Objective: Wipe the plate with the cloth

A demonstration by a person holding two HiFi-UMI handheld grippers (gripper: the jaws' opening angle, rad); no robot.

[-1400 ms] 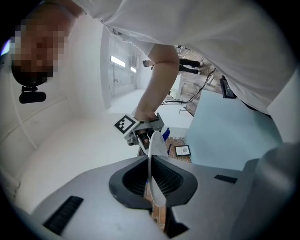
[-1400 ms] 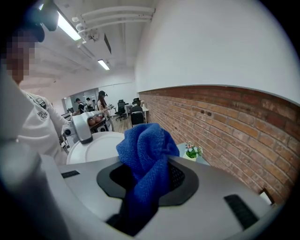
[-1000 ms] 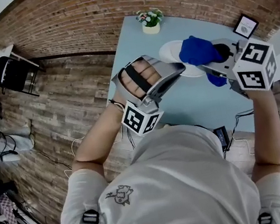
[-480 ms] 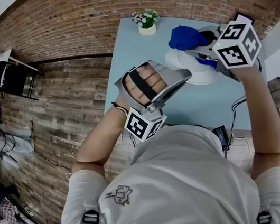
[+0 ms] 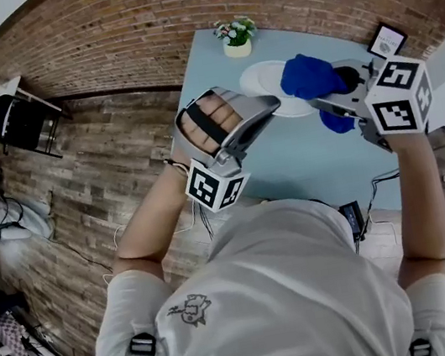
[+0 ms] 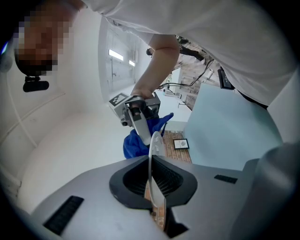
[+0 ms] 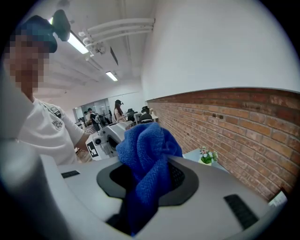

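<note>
The left hand-held gripper is clamped nearly closed on the rim of the white plate, over the counter. The right hand-held gripper pinches the bunched blue cloth just beside the plate. The plate looks stiff, smooth and breakable, so its rim grip may slip under pressure. The cloth is soft and light. It hides part of the plate, so I cannot tell whether they touch.

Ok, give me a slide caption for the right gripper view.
Right gripper shut on a bunched blue cloth, left gripper just beyond, brick wall alongside.
</note>
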